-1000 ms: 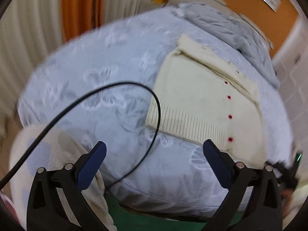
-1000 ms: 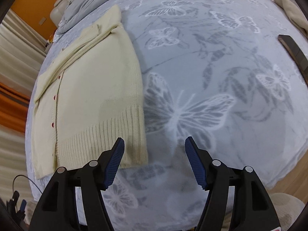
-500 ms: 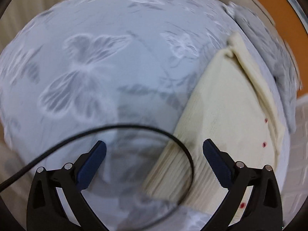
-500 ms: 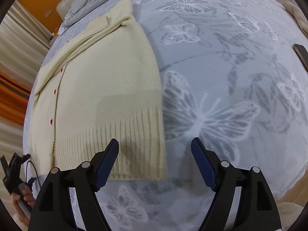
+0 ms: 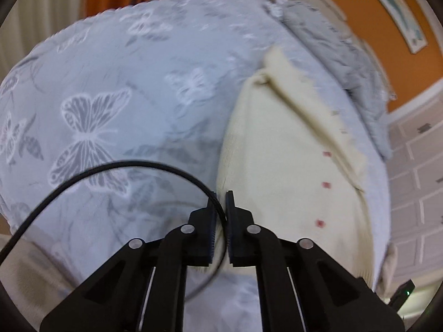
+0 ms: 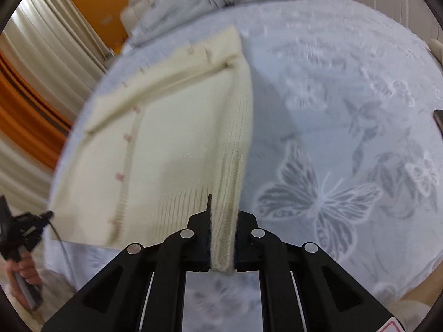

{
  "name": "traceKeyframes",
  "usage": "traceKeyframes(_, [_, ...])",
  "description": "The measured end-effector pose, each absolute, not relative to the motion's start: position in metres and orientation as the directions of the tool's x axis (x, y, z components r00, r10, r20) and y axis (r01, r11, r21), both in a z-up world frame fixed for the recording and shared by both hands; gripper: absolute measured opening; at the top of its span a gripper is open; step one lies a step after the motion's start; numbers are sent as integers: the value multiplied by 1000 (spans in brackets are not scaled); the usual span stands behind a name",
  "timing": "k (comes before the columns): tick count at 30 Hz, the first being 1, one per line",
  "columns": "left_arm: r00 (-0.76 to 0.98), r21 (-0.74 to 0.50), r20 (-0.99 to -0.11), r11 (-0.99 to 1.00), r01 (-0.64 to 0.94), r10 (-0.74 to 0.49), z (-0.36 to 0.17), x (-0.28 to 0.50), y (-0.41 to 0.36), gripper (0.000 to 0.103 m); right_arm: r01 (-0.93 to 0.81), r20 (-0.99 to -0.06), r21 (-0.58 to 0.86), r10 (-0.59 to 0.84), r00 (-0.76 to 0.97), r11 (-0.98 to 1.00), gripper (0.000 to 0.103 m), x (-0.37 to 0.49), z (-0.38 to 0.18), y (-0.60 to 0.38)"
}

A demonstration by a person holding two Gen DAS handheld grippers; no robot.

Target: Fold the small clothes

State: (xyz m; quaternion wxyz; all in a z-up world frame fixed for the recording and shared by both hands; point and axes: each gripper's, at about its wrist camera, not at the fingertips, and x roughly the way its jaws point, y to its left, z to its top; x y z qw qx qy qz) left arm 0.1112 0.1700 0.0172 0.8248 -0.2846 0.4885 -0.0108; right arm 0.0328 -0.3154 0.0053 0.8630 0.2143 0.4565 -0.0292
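A cream knitted cardigan (image 5: 290, 166) with small red buttons lies flat on the bed. My left gripper (image 5: 220, 202) is shut on its near left hem corner, where a strip of cream knit shows between the pads. A black cable (image 5: 110, 168) loops in front of those fingers. In the right wrist view the cardigan (image 6: 171, 144) has its right side edge raised. My right gripper (image 6: 223, 210) is closing its jaws on the ribbed hem corner, and the pads press the thick knit. The left gripper (image 6: 22, 229) shows at the far left, held by a hand (image 6: 25, 271).
The bedspread (image 5: 110, 96) is pale blue with butterflies and drops away at its rounded edges. A crumpled grey blanket (image 5: 340, 44) lies beyond the cardigan. A dark flat object (image 6: 438, 119) sits at the right edge. Curtains and an orange wall stand behind.
Both grippers went from wide open to closed on the cardigan's hem corners. The left one moved right onto the hem. The right one has risen and pulled the side edge up.
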Motion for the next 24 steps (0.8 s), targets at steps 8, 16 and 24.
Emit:
traceKeyframes(8, [520,-508,-780,838,-200,-349,47,55,186,3,186,-811,344,191,553,920,7,-13,26,-298])
traceKeyframes(16, [471,-118,-873,882,-457,127,35,39,201,86,203,-840,319,177,513,926,8,-12,5,-291])
traceKeyframes(24, [359,-295,-922,861,-414,-143,-8,90,161,93,270,-831,402,224,510,875,8,-10,-8,-308])
